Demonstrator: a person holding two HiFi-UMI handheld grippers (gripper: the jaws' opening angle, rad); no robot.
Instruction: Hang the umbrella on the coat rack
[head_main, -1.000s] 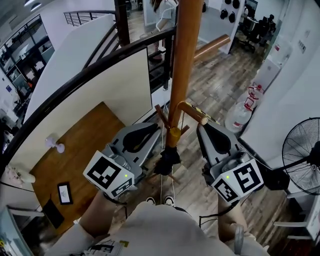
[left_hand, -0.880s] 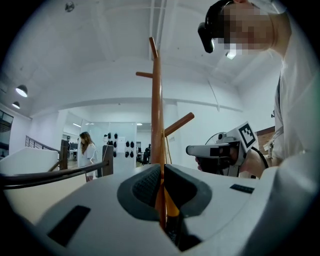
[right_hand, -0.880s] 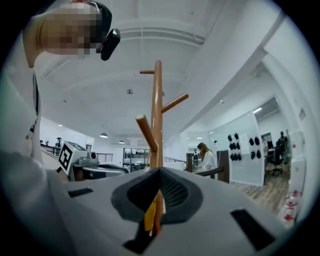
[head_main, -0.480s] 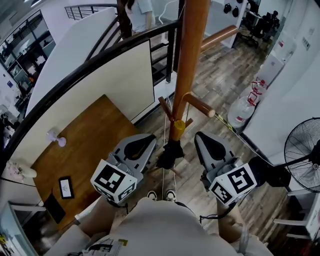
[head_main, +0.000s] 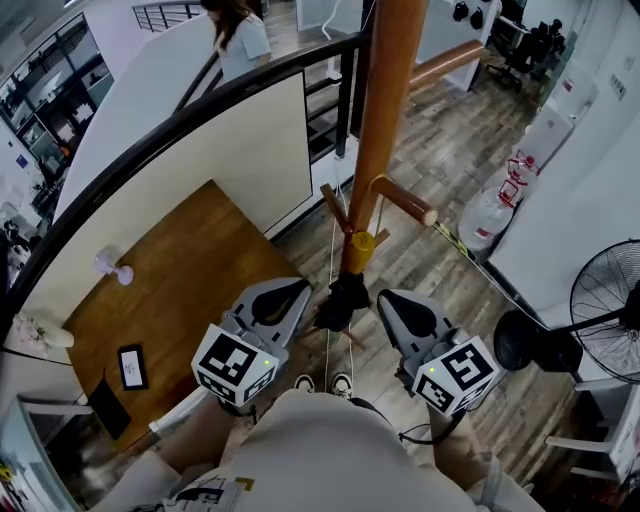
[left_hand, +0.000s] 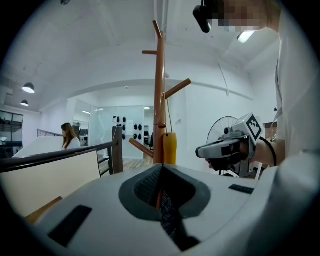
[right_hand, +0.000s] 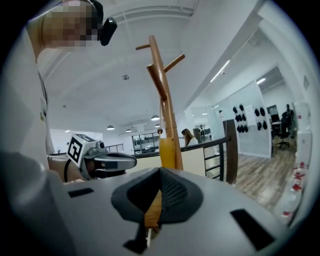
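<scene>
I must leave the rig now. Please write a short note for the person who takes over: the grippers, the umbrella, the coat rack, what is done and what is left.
Left gripper: jaws shut, holding nothing, low beside the umbrella, apparently clear of it.
Right gripper: also shut and empty, on the umbrella's other side.
Umbrella: hangs by its cord from a peg of the coat rack, yellow handle against the pole, black canopy below.
Done: the hanging looks complete.
Left: probably only to draw both grippers away.
</scene>
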